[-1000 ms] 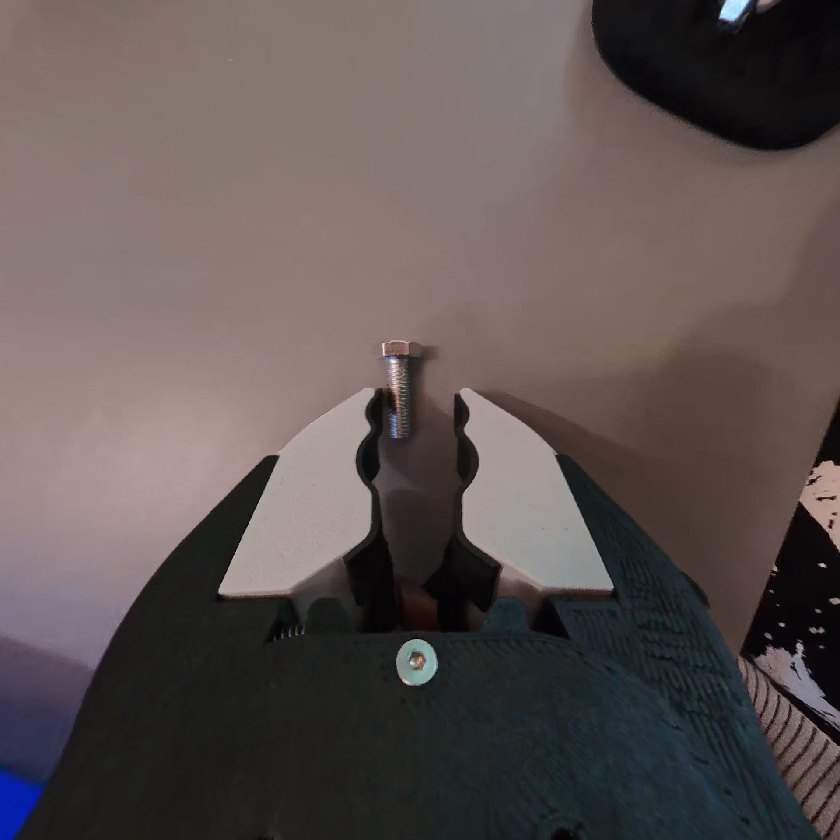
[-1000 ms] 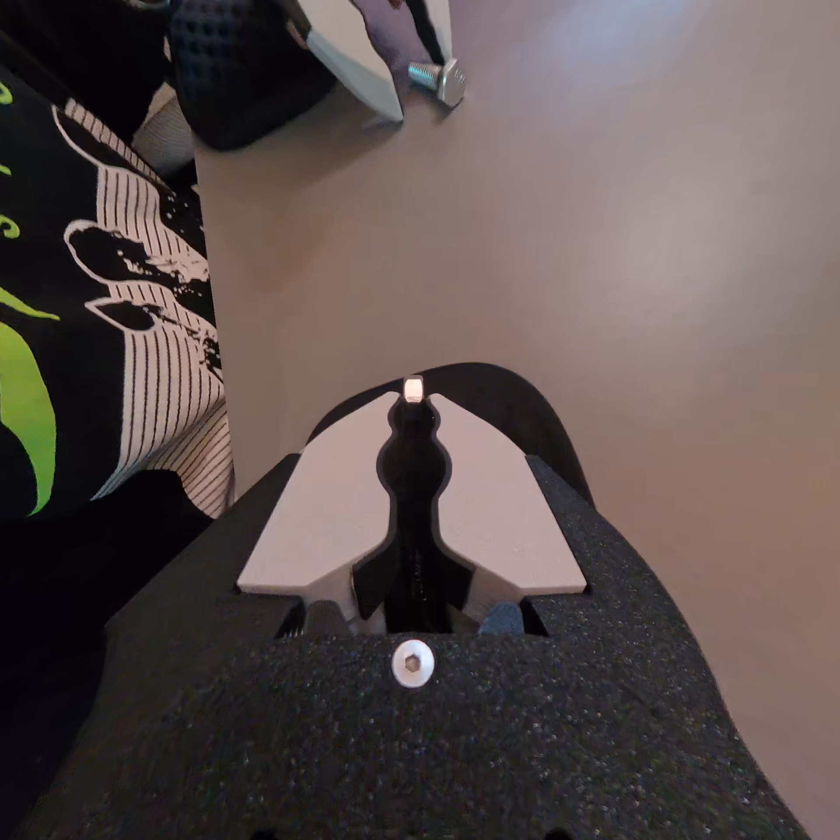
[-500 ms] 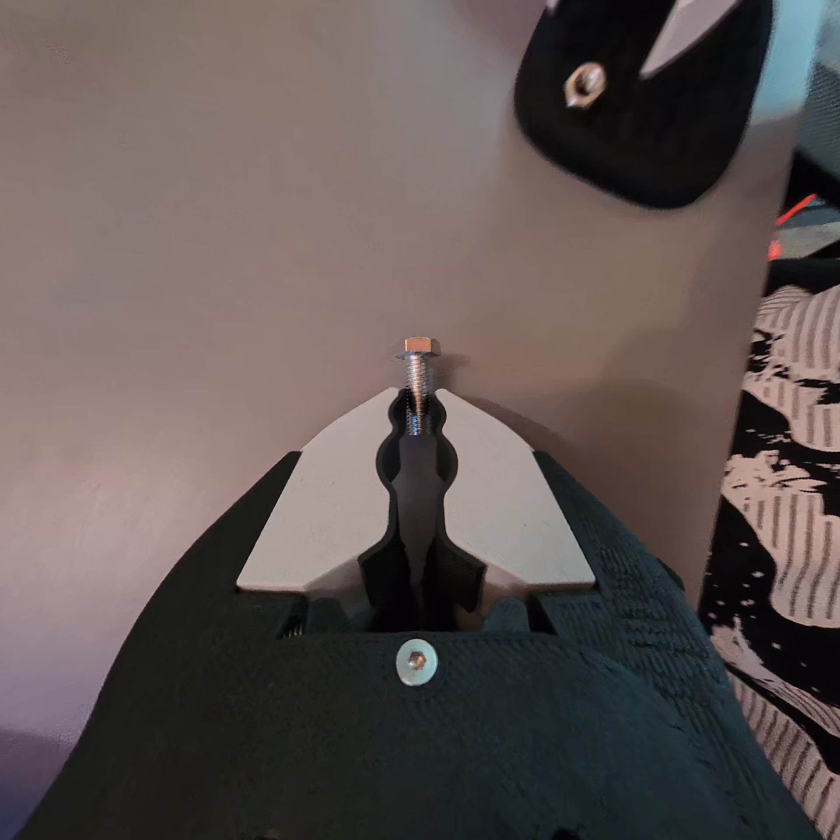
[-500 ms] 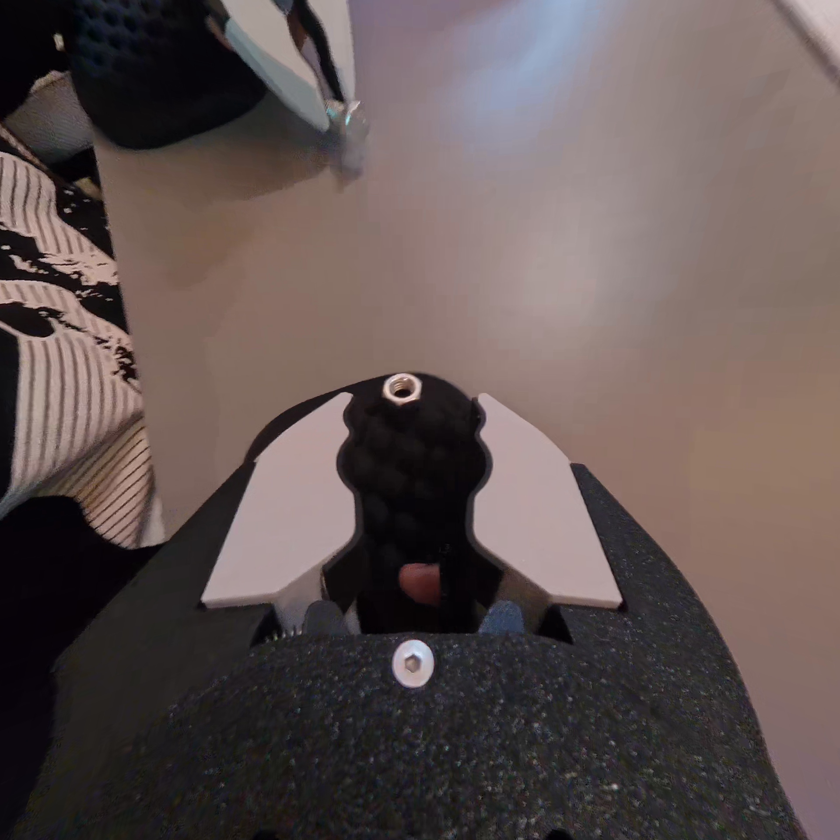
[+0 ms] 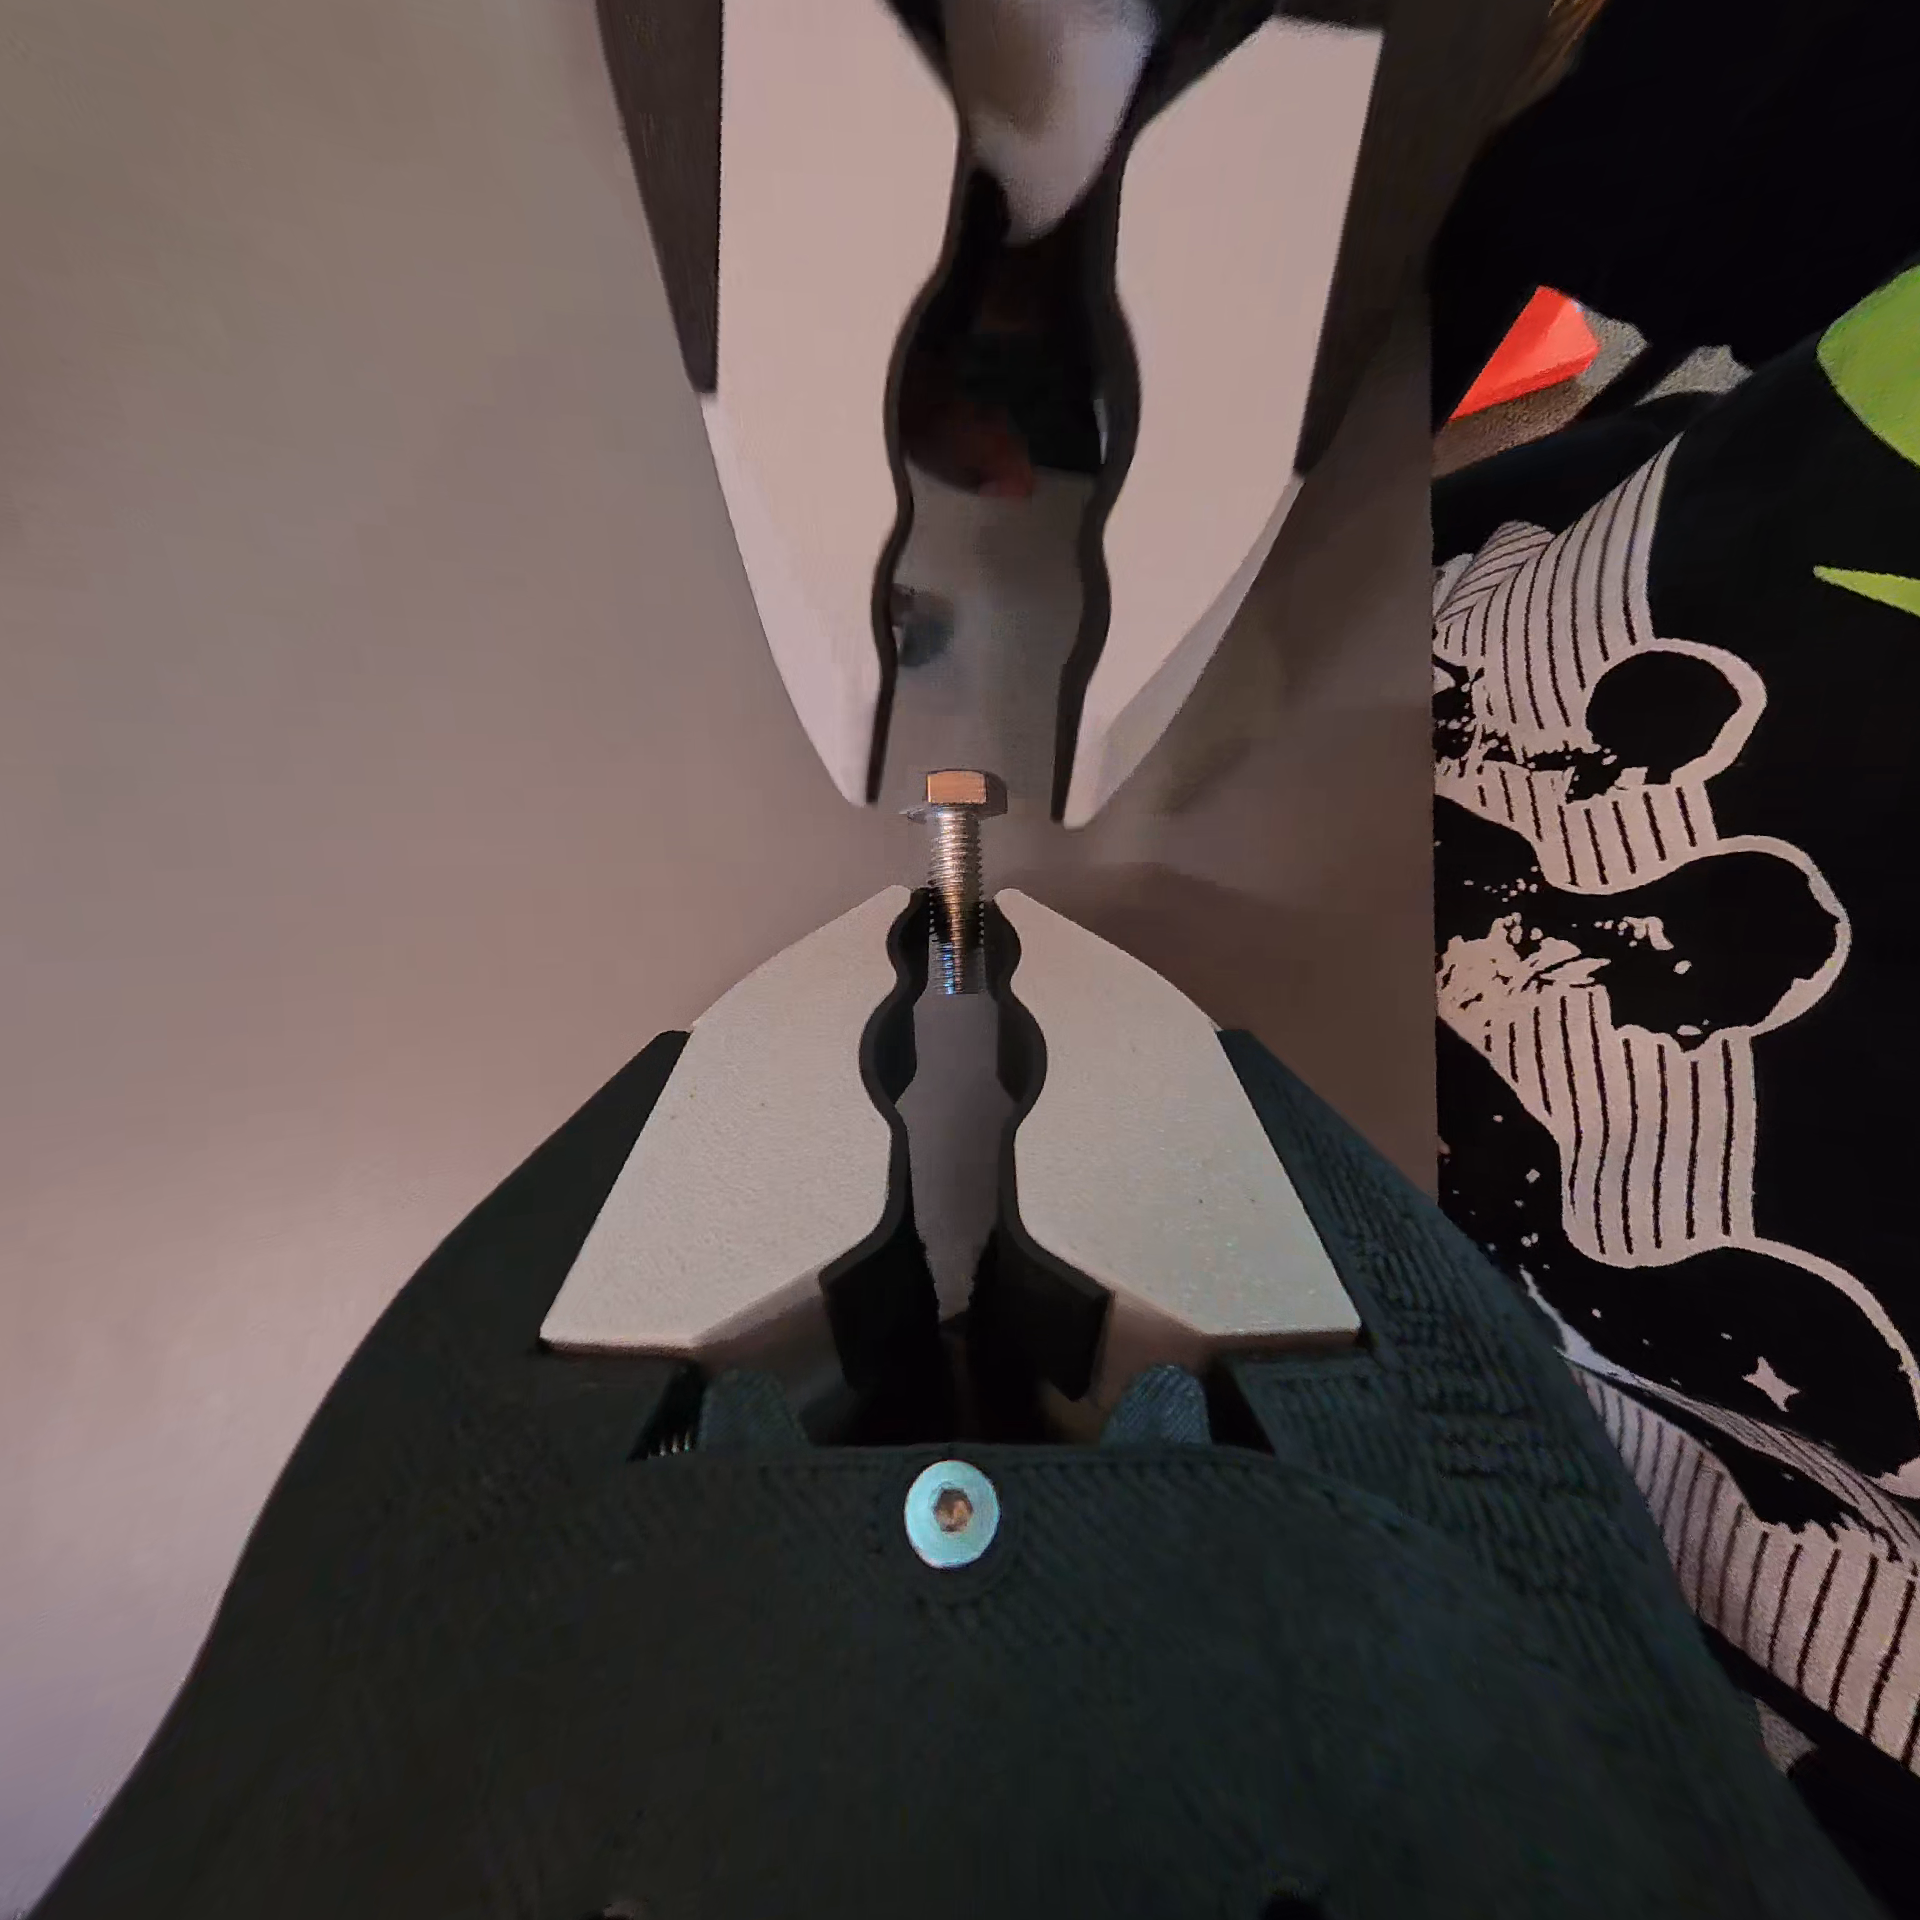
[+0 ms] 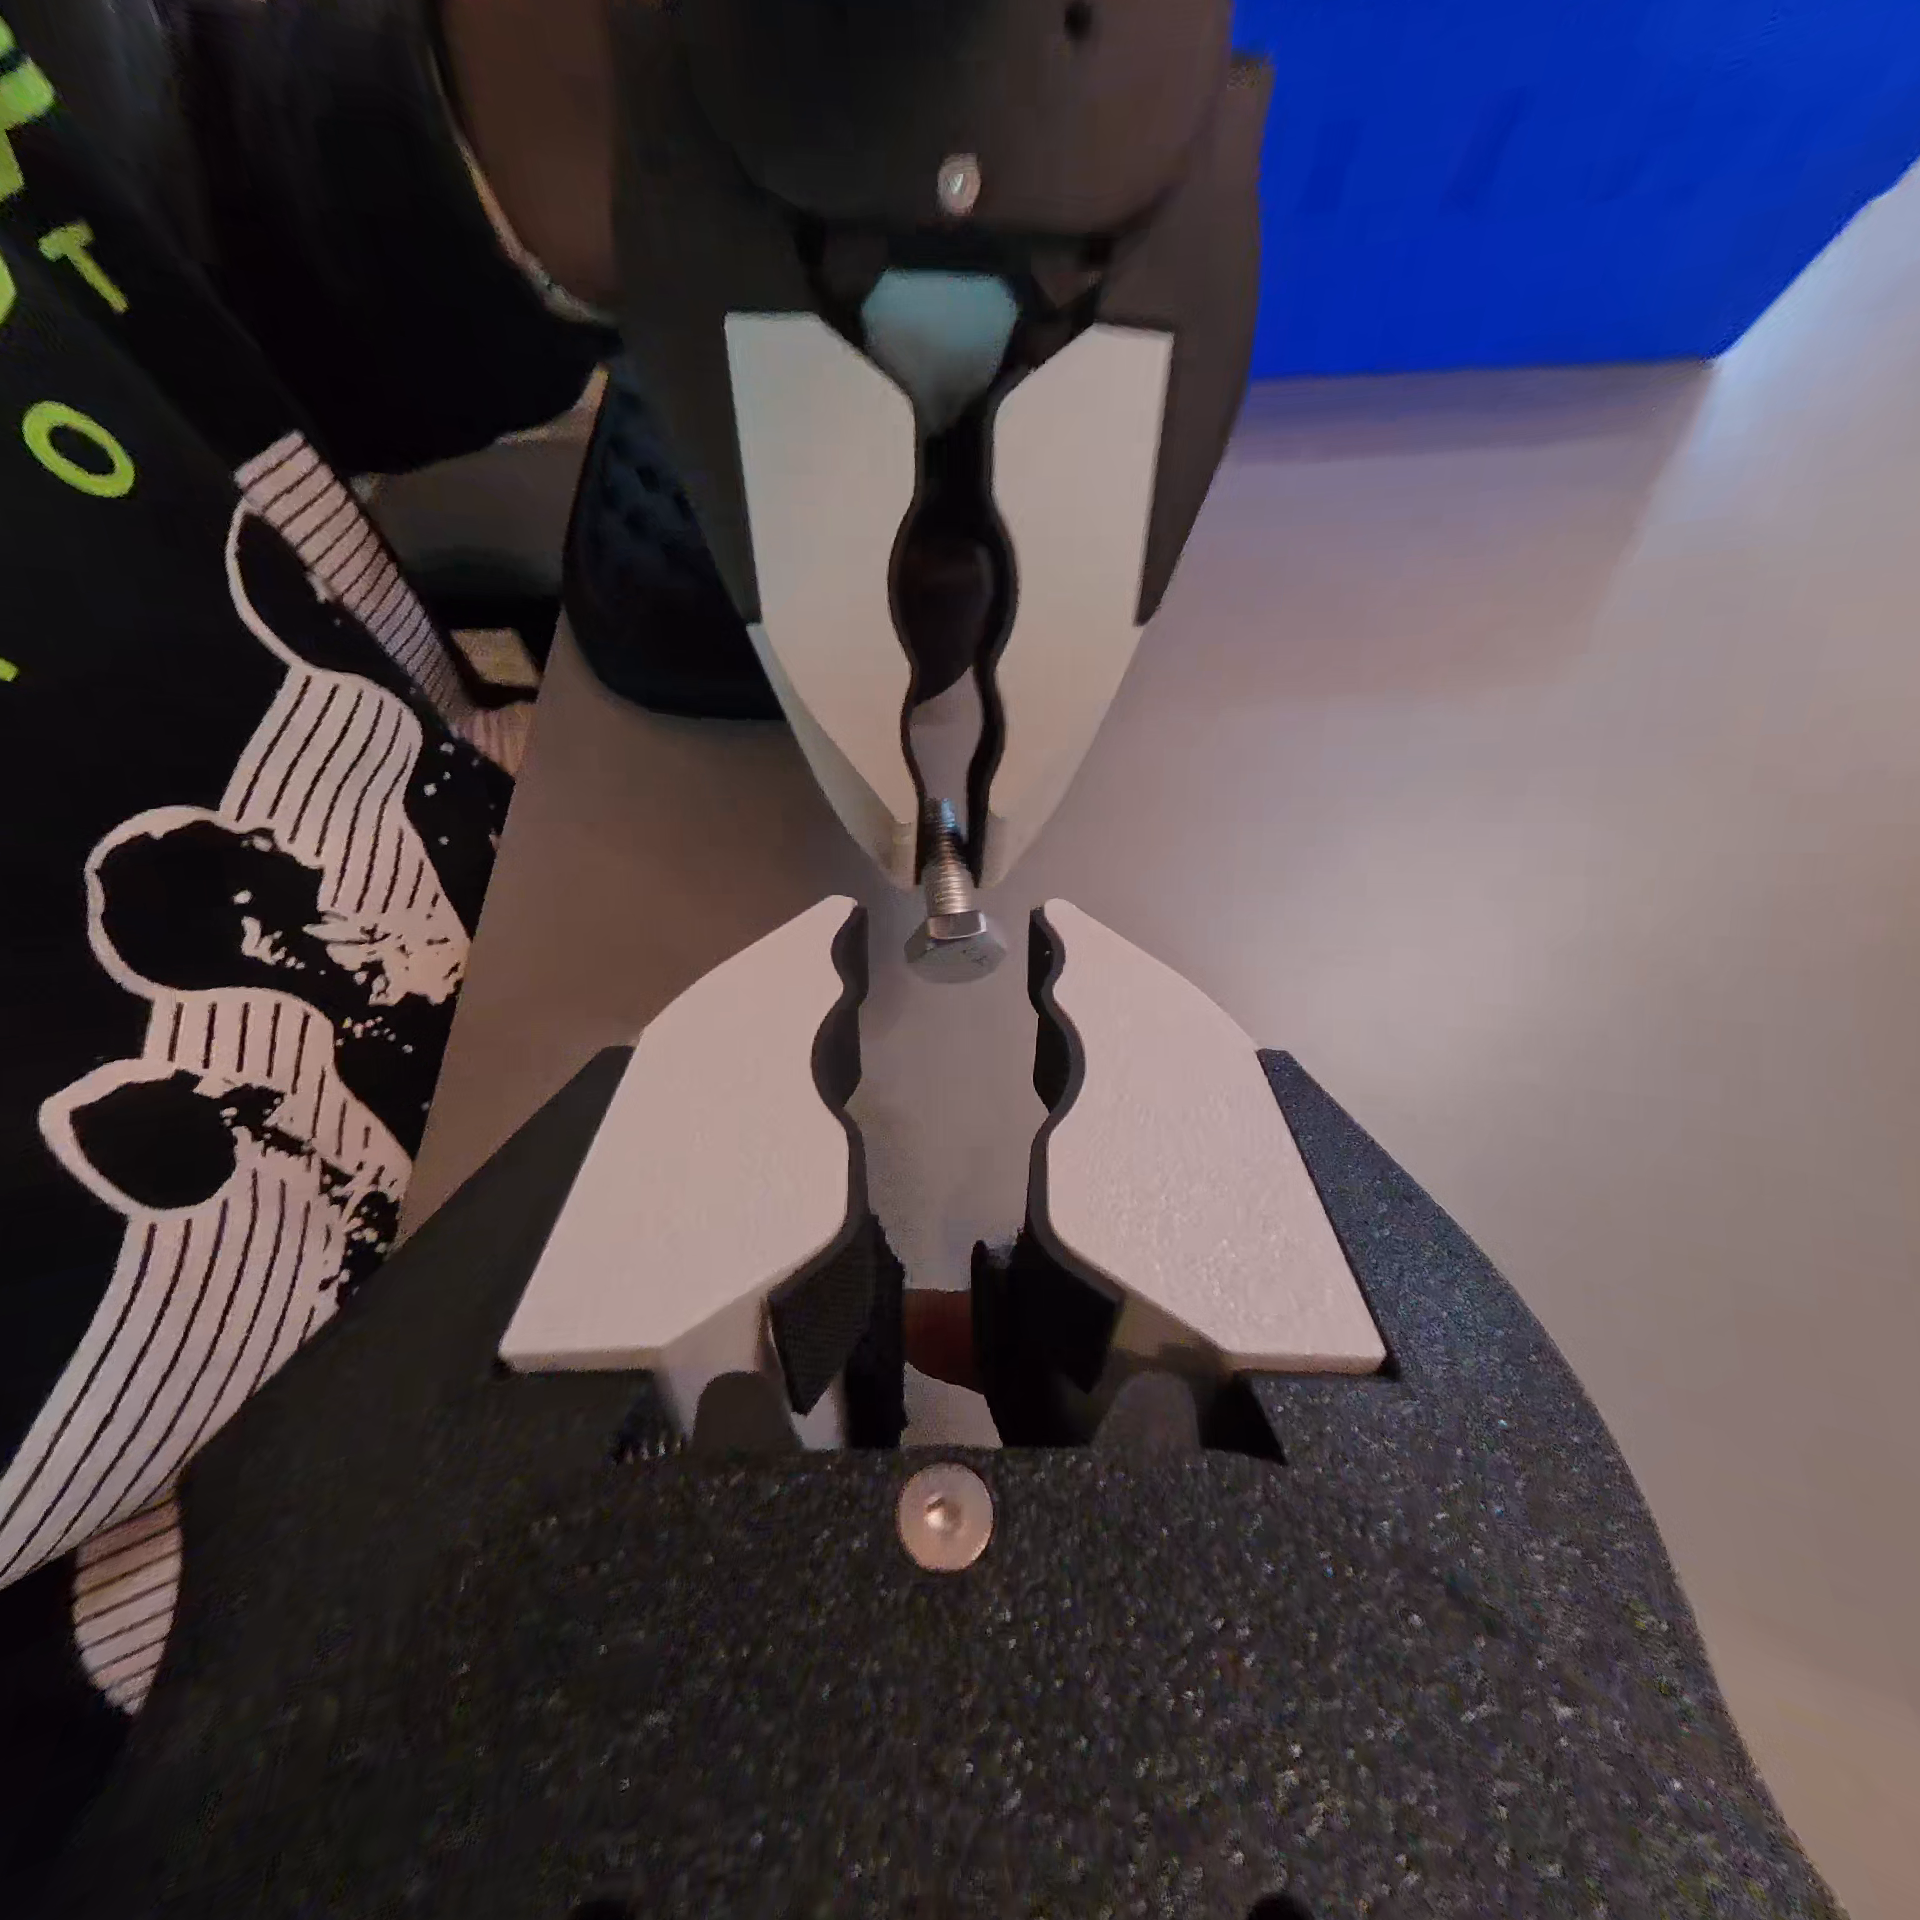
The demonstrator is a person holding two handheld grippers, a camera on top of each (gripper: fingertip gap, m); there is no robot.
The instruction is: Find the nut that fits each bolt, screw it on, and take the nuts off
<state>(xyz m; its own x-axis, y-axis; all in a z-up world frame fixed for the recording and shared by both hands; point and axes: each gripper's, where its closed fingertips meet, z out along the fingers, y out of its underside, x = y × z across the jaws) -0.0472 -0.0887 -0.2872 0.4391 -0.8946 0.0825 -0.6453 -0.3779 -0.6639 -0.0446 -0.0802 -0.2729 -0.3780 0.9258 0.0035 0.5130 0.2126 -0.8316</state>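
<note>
Currently noted: left hand-held gripper (image 5: 958, 902) clamped on the threaded shank of a silver bolt (image 5: 957, 871), white fingers (image 5: 790, 1132) drawn together around the lower threads. Bolt in line with the fingers, hex head outermost and clear of the fingertips, upper threads exposed between head and tips. Same bolt (image 6: 951, 914) seen from the opposite side in the right wrist view, head facing that camera, shank pinched at the tips of the far gripper.

Right hand-held gripper (image 6: 948, 914) set tip to tip against the left one, fingers (image 6: 717, 1143) apart with a clear gap. Bolt head placed between the two fingertips, no contact evident on either side. Nothing held. Same gripper (image 5: 961, 816) pointing down from the top of the left wrist view, slightly blurred, tips flanking the head.

No nut on the visible threads.

Below both grippers, a plain pale grey surface (image 6: 1507, 779). Blue area (image 6: 1558, 187) beyond its far edge in the right wrist view. Black garment with white striped print and green marks (image 5: 1662, 935) beside the surface edge; same garment (image 6: 208, 883) on the left of the right wrist view. Small orange-red object (image 5: 1538, 353) behind the garment, kind not determinable.
</note>
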